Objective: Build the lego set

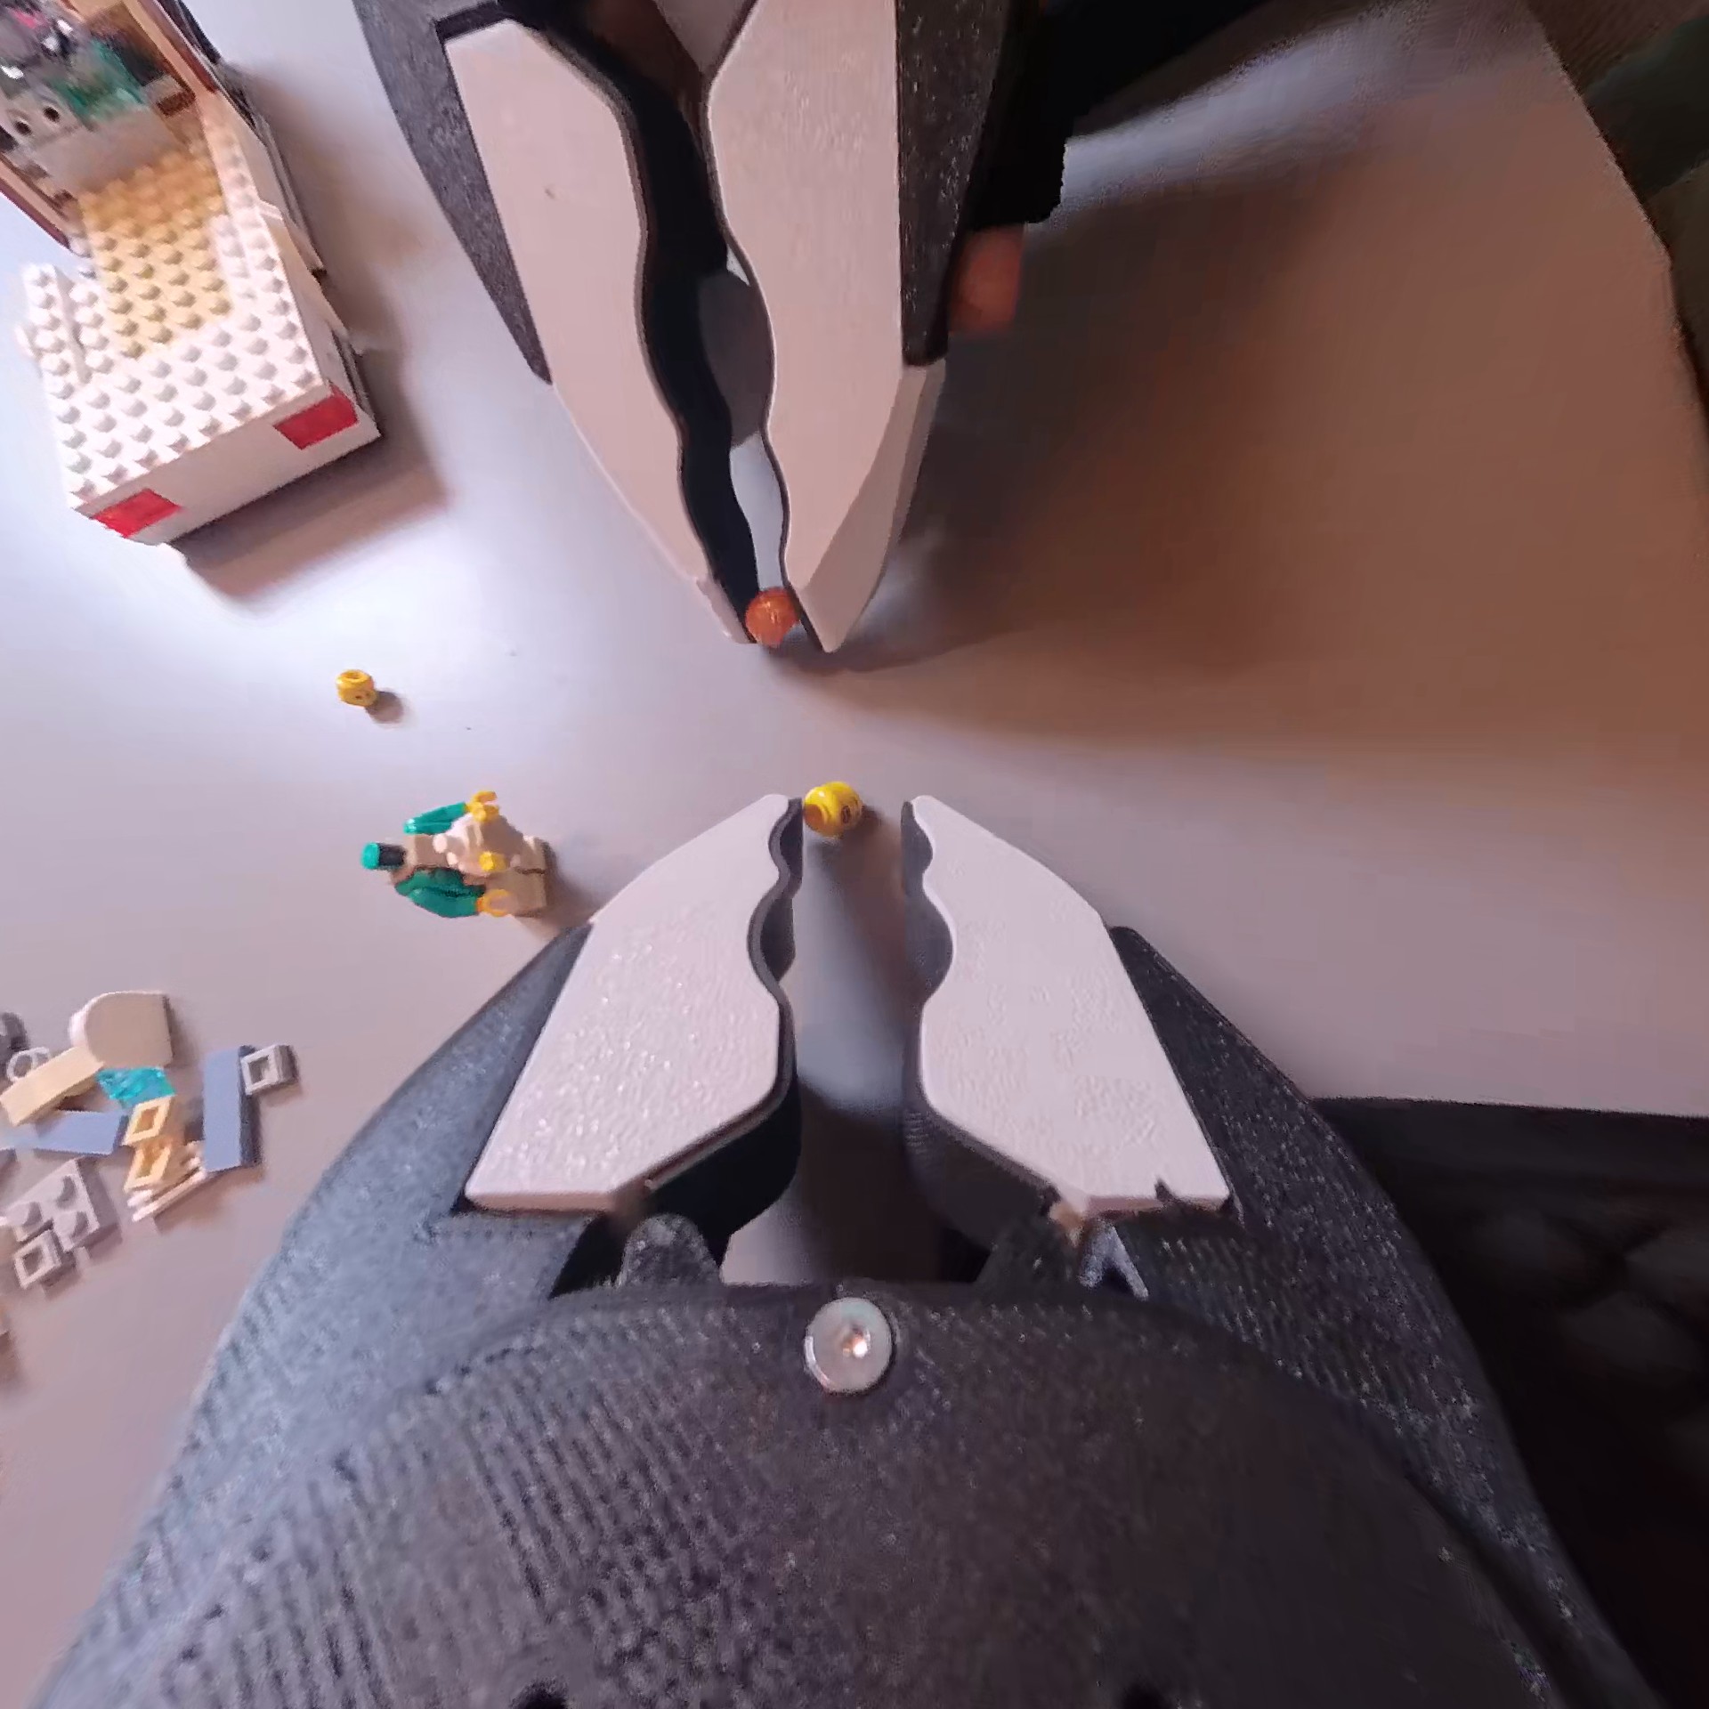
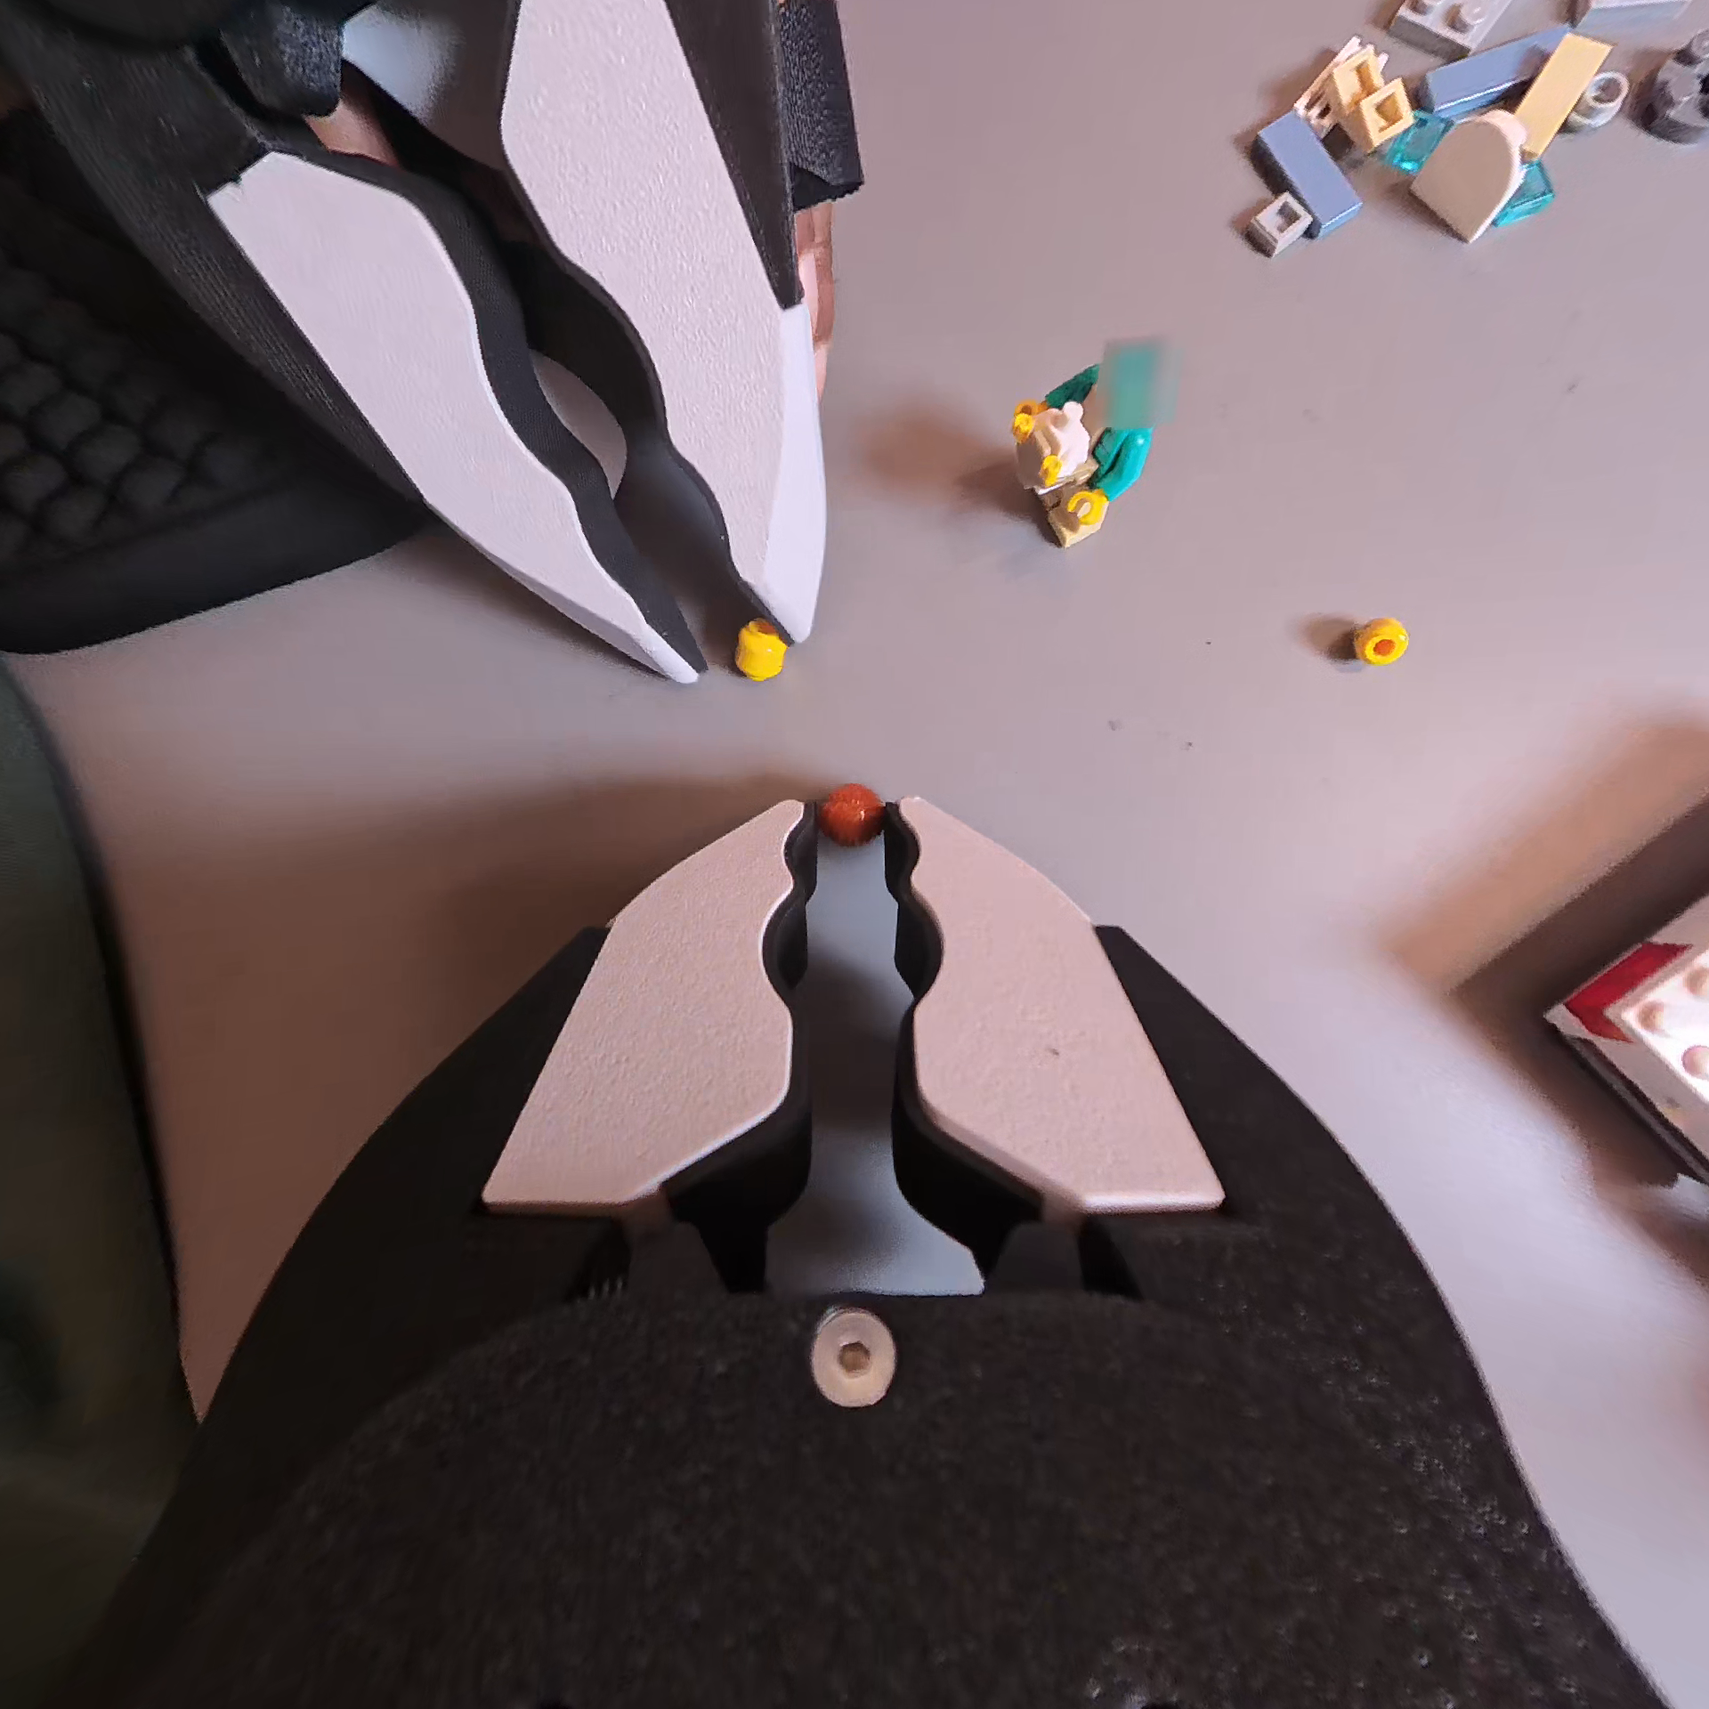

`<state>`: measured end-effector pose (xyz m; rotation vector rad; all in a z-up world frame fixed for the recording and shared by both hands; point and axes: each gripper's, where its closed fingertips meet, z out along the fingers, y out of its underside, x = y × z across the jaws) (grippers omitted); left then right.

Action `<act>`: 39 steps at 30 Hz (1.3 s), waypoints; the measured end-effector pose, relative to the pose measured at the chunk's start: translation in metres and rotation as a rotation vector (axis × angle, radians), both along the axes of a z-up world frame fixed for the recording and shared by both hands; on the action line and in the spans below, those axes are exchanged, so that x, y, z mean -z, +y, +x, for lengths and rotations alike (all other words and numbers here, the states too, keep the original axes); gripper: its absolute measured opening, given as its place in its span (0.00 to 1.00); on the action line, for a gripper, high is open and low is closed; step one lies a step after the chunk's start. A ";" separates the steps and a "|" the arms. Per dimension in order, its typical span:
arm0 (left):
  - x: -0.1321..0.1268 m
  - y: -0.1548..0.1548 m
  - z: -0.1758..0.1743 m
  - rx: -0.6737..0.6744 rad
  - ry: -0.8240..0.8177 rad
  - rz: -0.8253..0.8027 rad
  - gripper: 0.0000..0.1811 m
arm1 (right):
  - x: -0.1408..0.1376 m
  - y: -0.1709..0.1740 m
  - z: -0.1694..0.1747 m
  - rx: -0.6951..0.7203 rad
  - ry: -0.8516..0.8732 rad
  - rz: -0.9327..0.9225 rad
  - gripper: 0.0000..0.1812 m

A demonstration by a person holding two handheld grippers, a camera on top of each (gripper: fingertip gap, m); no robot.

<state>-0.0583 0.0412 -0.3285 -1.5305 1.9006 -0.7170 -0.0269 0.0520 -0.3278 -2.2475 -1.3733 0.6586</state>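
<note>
Plain grey table (image 1: 1202, 740), matte and evenly lit, with soft shadows falling on it (a warmer, brownish cast toward one side). Beyond its near edge, a dark quilted cushion (image 2: 111, 444) lies just beside the tabletop.

A plain grey table (image 1: 1202, 786) carries everything. A white studded lego build (image 1: 199, 370) with red tiles is set at the far left. Two yellow minifigure heads (image 1: 356, 687) (image 1: 831, 808) and a teal-armed minifigure (image 1: 458, 869) lie mid-table. Loose grey, tan and blue bricks (image 1: 120, 1119) are heaped at the near left.
</note>
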 end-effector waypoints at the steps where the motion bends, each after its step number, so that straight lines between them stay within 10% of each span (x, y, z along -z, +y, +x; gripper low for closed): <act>1: 0.000 -0.001 -0.001 0.003 0.005 -0.009 0.11 | -0.001 0.000 0.001 0.003 0.010 -0.001 0.07; 39: 0.001 -0.002 0.019 -0.010 0.063 0.030 0.06 | -0.005 -0.001 0.014 -0.026 0.058 0.051 0.08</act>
